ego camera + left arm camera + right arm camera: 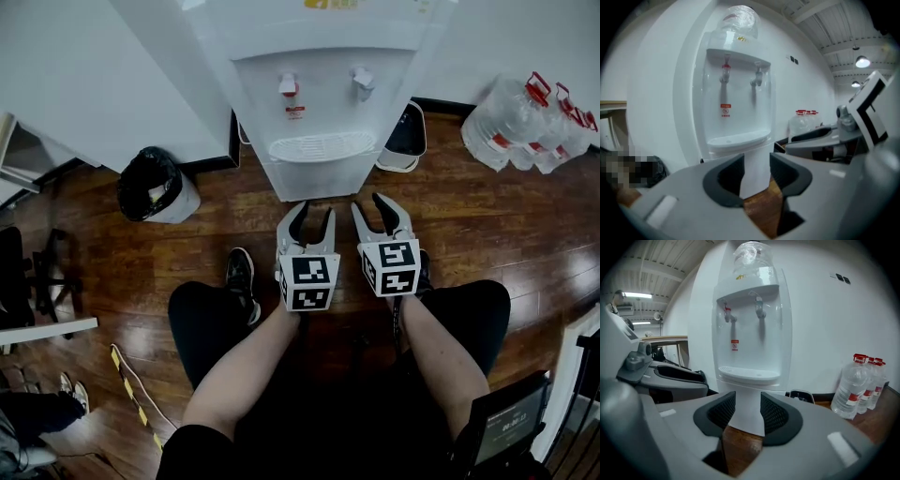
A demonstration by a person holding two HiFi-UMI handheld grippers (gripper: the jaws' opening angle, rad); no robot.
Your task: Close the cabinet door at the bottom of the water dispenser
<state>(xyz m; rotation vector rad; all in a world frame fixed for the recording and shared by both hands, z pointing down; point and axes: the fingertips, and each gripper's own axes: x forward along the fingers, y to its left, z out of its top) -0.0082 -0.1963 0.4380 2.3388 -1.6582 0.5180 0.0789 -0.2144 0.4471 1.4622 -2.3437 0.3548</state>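
The white water dispenser (pixel 323 84) stands against the wall, with its red and grey taps above a drip tray. Its bottom cabinet door (pixel 317 180) lies flush with the body, and no gap shows. Both grippers are held side by side just in front of it, above the wooden floor. My left gripper (pixel 314 216) is open with nothing between its fingers. My right gripper (pixel 367 203) is open and empty too. In the left gripper view the jaws (pixel 756 173) frame the dispenser's lower front (pixel 754 173). The right gripper (pixel 747 411) frames the same white panel (pixel 749 420).
A black-lined waste bin (pixel 155 183) stands left of the dispenser. A small white and black bin (pixel 405 141) sits at its right. Several large water bottles (pixel 530 122) lie at the far right. The person's knees and a black shoe (pixel 241 277) are below the grippers.
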